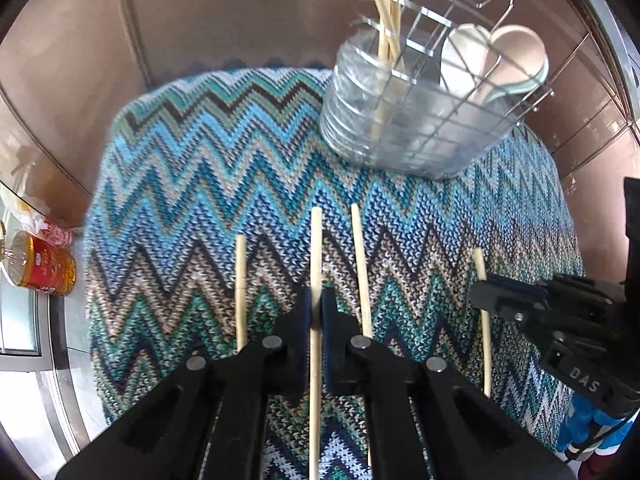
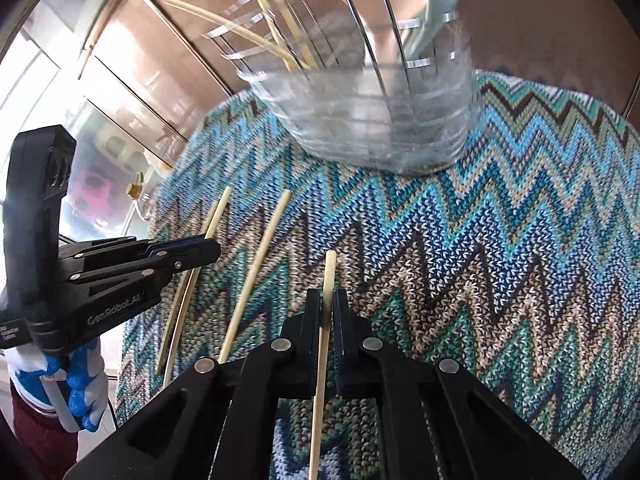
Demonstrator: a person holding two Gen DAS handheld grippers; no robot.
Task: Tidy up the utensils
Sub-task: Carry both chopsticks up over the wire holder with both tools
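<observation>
Several pale wooden chopsticks lie on a blue zigzag knitted cloth point(image 1: 200, 184). My left gripper point(image 1: 316, 300) is shut on one chopstick point(image 1: 316, 248) that runs between its fingers. Loose chopsticks lie to its left point(image 1: 241, 280) and right point(image 1: 361, 272). My right gripper point(image 2: 328, 300) is shut on another chopstick point(image 2: 329, 276); it also shows in the left wrist view point(image 1: 486, 292) at the right. A clear plastic utensil holder point(image 1: 404, 120) stands at the back with chopsticks point(image 1: 386, 8) and pale spoons point(image 1: 512, 60) in it.
A red-labelled bottle point(image 1: 40, 270) lies off the cloth at the left. Brown cabinet panels point(image 1: 240, 12) stand behind the cloth. The person's blue and white glove point(image 2: 76, 396) holds the left gripper point(image 2: 200, 250), seen from the right wrist view.
</observation>
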